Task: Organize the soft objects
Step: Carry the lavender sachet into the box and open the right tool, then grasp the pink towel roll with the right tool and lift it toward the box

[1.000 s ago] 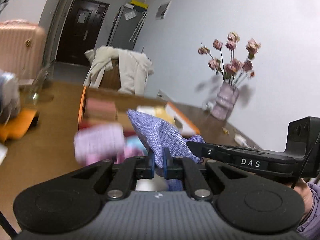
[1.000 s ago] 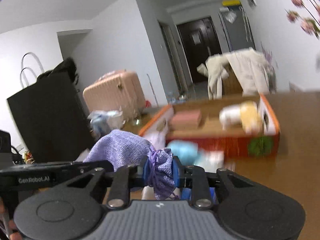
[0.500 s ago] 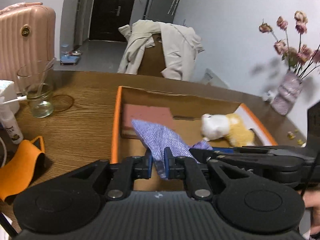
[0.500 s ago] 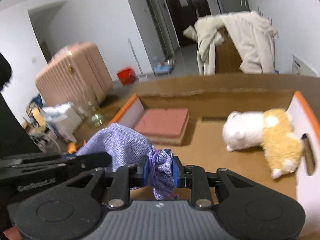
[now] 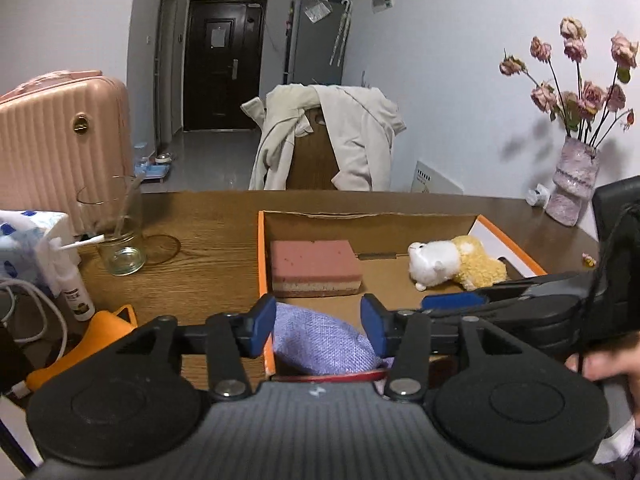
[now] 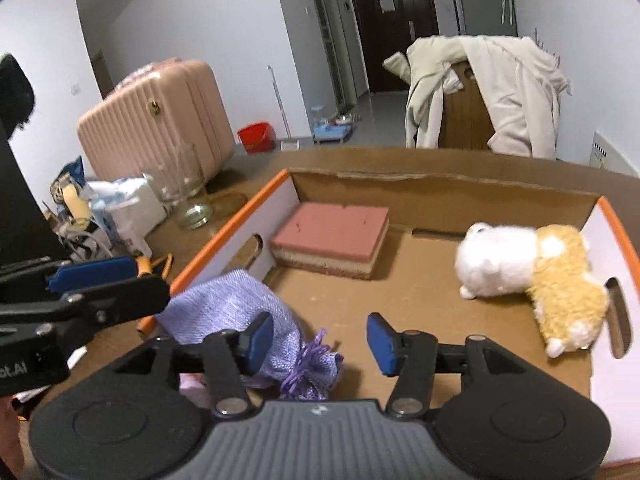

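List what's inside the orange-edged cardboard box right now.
In the cardboard box: pink sponge block, white-and-yellow plush toy, purple drawstring pouch at the near left corner. The floor under each is covered.

Lived-in home – suitcase [image 5: 60, 140], coat-draped chair [image 5: 320, 140], flower vase [image 5: 572, 188]

Each black hand-held gripper [image 5: 318, 328] has blue pads [image 6: 379, 338], silver screws, ribbed grey housing.

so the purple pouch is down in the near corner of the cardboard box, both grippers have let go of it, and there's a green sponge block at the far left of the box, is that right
Not quite: the sponge block is pink on top with a tan layer beneath, not green, as the right wrist view shows. The rest holds: the purple pouch lies in the near corner of the cardboard box, and the left gripper and right gripper have just been opening, with their pads off it.
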`<move>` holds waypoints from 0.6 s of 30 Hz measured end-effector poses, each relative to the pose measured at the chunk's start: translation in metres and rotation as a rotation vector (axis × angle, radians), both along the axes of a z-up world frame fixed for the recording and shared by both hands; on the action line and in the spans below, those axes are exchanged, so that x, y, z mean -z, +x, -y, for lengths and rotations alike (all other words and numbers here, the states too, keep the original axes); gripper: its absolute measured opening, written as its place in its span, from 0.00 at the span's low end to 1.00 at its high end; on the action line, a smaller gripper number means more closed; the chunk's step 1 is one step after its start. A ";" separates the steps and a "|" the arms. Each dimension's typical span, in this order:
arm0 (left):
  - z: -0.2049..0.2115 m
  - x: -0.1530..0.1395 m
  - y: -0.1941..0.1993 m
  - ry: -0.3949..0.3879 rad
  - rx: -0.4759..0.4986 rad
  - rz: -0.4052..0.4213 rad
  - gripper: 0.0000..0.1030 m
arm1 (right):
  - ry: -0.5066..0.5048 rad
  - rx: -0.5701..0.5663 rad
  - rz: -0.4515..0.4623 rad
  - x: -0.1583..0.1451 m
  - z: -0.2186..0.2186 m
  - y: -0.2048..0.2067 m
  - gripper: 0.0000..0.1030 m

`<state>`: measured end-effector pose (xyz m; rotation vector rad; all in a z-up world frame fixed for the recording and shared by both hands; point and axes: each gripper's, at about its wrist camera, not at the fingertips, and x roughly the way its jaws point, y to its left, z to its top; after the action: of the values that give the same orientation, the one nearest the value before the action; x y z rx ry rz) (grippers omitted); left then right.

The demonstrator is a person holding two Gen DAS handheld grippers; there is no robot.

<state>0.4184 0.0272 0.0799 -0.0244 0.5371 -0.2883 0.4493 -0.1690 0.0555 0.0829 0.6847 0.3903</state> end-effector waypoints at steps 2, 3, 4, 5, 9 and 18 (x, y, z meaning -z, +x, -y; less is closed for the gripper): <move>-0.003 -0.002 -0.008 -0.011 0.005 0.006 0.54 | 0.003 0.008 0.039 -0.010 0.007 -0.014 0.52; -0.004 -0.002 -0.013 -0.006 0.002 0.010 0.57 | 0.025 0.014 0.059 -0.016 0.012 -0.023 0.53; -0.004 -0.001 -0.019 0.005 -0.004 0.015 0.58 | 0.055 0.014 0.076 -0.020 0.018 -0.034 0.55; -0.004 -0.001 -0.026 0.020 -0.013 0.018 0.58 | 0.083 0.014 0.091 -0.024 0.023 -0.046 0.56; -0.003 0.001 -0.053 0.027 -0.025 0.027 0.64 | 0.095 0.014 0.152 -0.033 0.034 -0.092 0.60; 0.005 0.000 -0.144 0.029 -0.025 0.104 0.80 | -0.013 0.002 0.304 -0.038 0.036 -0.199 0.69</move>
<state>0.2747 0.0222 0.0801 0.0124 0.4376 -0.2557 0.2507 -0.2054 0.0931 0.0113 0.3870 0.3872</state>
